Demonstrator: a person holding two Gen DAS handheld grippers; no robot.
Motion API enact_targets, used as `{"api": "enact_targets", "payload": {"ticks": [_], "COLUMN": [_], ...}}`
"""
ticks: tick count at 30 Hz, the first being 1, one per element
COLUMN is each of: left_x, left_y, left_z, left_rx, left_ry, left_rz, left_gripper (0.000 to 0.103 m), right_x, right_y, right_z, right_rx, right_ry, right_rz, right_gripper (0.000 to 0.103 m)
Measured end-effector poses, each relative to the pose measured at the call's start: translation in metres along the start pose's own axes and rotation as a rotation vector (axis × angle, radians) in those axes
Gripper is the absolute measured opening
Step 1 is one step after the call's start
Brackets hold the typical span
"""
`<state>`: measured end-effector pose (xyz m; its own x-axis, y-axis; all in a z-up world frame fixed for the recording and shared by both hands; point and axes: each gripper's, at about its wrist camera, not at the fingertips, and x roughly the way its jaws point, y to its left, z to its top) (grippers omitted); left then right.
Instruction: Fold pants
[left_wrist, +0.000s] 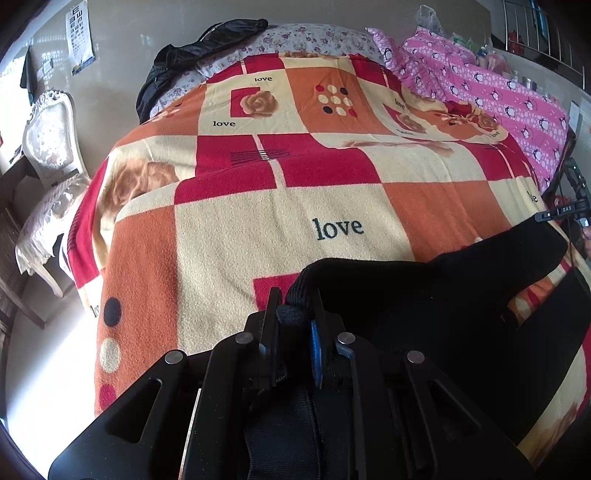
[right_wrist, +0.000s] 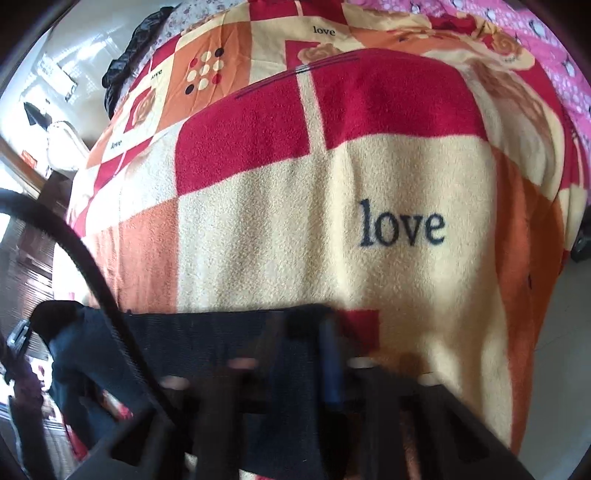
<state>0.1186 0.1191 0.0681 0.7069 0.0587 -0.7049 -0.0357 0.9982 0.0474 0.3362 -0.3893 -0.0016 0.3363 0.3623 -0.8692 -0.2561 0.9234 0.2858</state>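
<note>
The left hand-held gripper (left_wrist: 293, 310) and right hand-held gripper (right_wrist: 306, 332) pinch the black pants (left_wrist: 461, 295) shut; the thin waistband bites could slip.

Bed w/ red-orange-cream "love" blanket (left_wrist: 280, 206); white ornate chair (left_wrist: 51, 136) at left, eye chart (left_wrist: 78, 35) on pale wall, bright daylight.

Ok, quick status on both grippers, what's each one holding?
Left gripper: closed on a bunched edge of the black pants.
Right gripper: closed at the pants' ribbed edge; picture blurred, but it looks gripped.
</note>
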Motion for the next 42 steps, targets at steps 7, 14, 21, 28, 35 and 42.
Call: {"api": "enact_targets", "payload": {"ticks": [7,14,21,28,35,42], "left_x": [0.0,-0.033,-0.062,-0.072,-0.085,-0.098], "left_y": [-0.003,-0.006,0.0,0.006,0.009,0.013], "left_z": [-0.002,-0.02,-0.067,-0.098,-0.122,-0.144], "left_rx": [-0.012,-0.004,-0.038,-0.099,-0.118,-0.118], "left_ry": [0.029,-0.013,-0.075,-0.122,-0.161,-0.193], "left_rz": [0.031,0.037,0.008,-0.036,-0.077,-0.105], "left_gripper": [0.012,0.01,0.01,0.01,0.01,0.01], "right_x": [-0.028,-0.063,-0.067,-0.079,-0.094,-0.097], "right_y": [0.013,0.027,0.031,0.025,0.029,0.026], "right_z": [-0.014,-0.046,-0.105,-0.14,-0.17,-0.206], "right_rx": [-0.083,-0.163,-0.243,-0.254,-0.287,-0.32], "right_ry": [-0.108,-0.194,-0.208,-0.269,-0.319,-0.318], "right_rz": [-0.039,-0.002,0.01,0.019,0.015,-0.012], "right_gripper": [0.002,0.002,0.002,0.002,0.002,0.002]}}
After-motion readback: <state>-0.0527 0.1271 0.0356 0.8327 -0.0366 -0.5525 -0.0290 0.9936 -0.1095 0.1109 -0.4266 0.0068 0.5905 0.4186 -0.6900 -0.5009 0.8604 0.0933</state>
